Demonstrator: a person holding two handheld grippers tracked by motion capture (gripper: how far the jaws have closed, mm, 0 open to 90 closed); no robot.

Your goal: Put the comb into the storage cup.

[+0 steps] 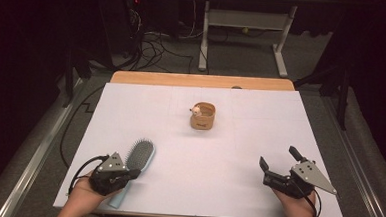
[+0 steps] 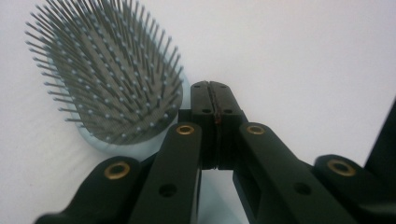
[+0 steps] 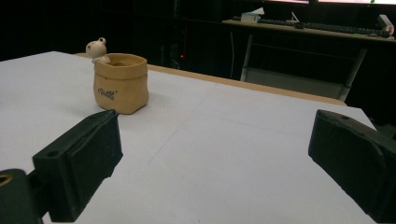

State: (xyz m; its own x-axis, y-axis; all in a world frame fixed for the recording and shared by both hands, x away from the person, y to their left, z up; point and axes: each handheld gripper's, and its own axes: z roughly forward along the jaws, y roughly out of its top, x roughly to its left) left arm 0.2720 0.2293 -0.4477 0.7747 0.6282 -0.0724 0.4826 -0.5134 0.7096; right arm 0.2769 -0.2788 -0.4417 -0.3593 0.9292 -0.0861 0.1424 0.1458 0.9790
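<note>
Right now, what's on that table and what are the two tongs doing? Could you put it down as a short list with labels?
table: white sheet over a wooden top
hairbrush: pale blue hairbrush, bristles up, near left corner
pot: tan pot with a small figure on its rim, mid-table toward the far edge
left tongs: left tongs shut, empty, over the brush handle beside the bristles
right tongs: right tongs open, empty, aimed toward the pot

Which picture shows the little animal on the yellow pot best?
The right gripper view: the little animal sits on the rim of the yellow pot, near and from the side. The high view shows it tiny, from above.
</note>
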